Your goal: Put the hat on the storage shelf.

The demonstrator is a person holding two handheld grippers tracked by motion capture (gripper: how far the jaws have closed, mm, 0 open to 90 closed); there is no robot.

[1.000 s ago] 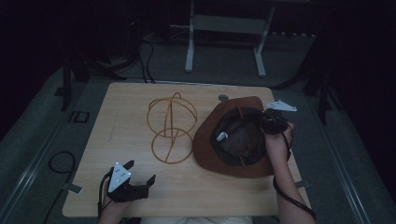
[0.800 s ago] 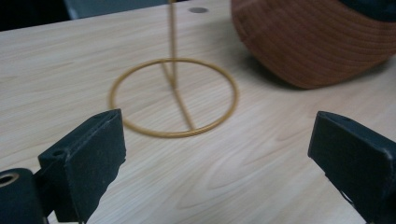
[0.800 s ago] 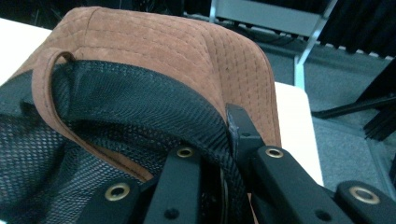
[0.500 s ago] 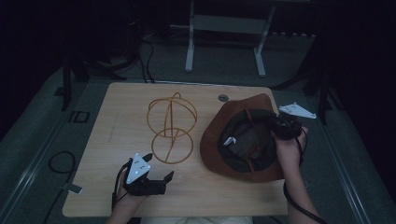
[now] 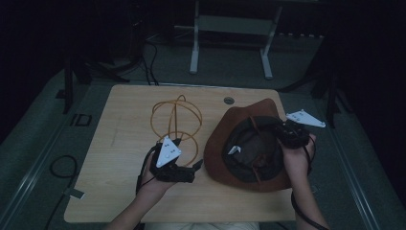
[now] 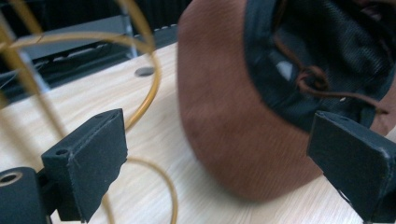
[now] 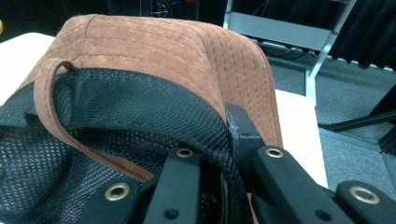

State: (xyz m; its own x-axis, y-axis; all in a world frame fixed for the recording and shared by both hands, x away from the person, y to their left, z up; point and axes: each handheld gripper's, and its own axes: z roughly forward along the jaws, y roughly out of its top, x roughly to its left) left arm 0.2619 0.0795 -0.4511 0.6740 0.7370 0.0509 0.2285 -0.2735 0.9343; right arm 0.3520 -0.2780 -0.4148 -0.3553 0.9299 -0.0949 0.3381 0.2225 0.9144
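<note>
- Here, a brown suede hat [image 5: 230, 132] lies upside down on the right half of the wooden table [image 5: 119, 124], its dark mesh lining [image 5: 253, 153] facing up and its right edge lifted.
- The right gripper [image 5: 287, 135] is clamped on the hat's right brim; in the right gripper view its two black jaws stand pressed together over the seam where mesh [image 7: 116, 121] meets suede [image 7: 187, 51], one jaw inside the crown and one outside.
- A brown suede strap [image 7: 46, 102] loops across the lining just beside that grip.
- The left gripper [image 5: 189, 168] sits to the left of the hat, near its lower-left brim, with the jaws spread wide apart and nothing between the pads.
- In the left gripper view the hat's brown outer side [image 6: 224, 112] fills the space ahead of the open jaws, close but not touched.
- An orange wire hat stand [image 5: 176, 120] rests on the table just behind the left gripper, its hoops [image 6: 149, 84] passing beside the left-hand jaw.
- A small round grommet [image 5: 229, 100] sits in the tabletop beyond the hat.
</note>
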